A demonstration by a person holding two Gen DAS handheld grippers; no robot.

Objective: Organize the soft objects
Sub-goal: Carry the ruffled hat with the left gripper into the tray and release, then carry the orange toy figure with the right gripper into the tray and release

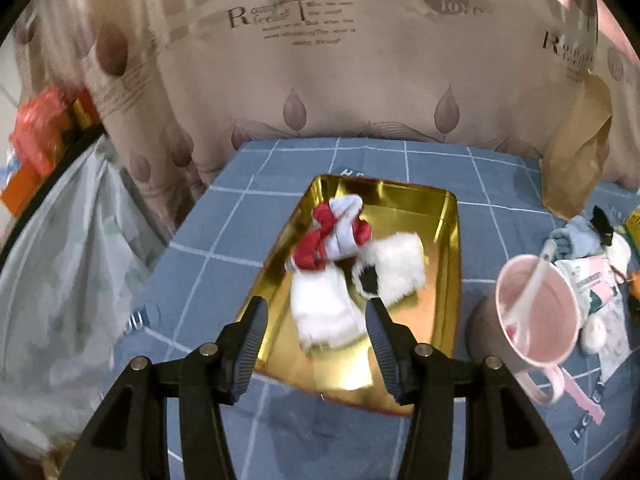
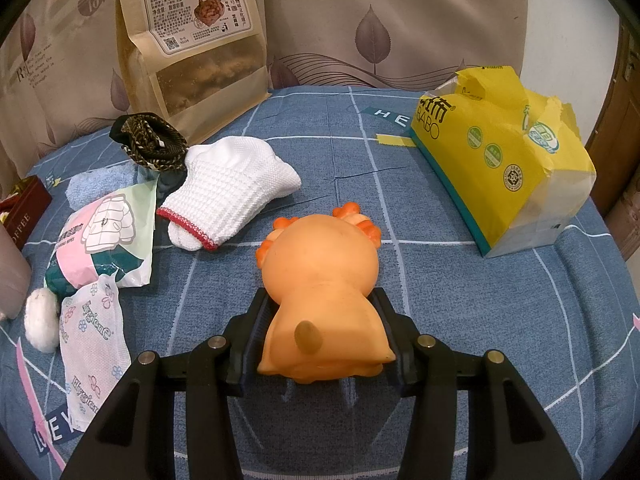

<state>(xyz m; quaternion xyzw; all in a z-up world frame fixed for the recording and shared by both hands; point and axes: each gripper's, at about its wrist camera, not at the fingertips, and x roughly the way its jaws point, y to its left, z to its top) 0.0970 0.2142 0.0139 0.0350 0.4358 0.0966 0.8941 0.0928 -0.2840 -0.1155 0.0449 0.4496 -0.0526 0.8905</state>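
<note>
Two views: each shows what the other misses.
Left view: left gripper (image 1: 316, 316) hangs over the gold tray (image 1: 446, 240), jaws spread and empty — red-and-white sock (image 1: 332, 236) and two white fluffy pieces (image 1: 324, 312), somewhat blurred, lie inside.
Right view: right gripper (image 2: 320, 336) pinches the orange squeaky toy (image 2: 320, 272) — white knit glove (image 2: 236, 188) lies nearby to its left.
Edges: pink cup (image 1: 536, 316) just beside the tray's right rim; yellow tissue pack (image 2: 504, 160) well apart from the toy.
Room: bare blue checked cloth (image 2: 460, 304) around the toy.
</note>
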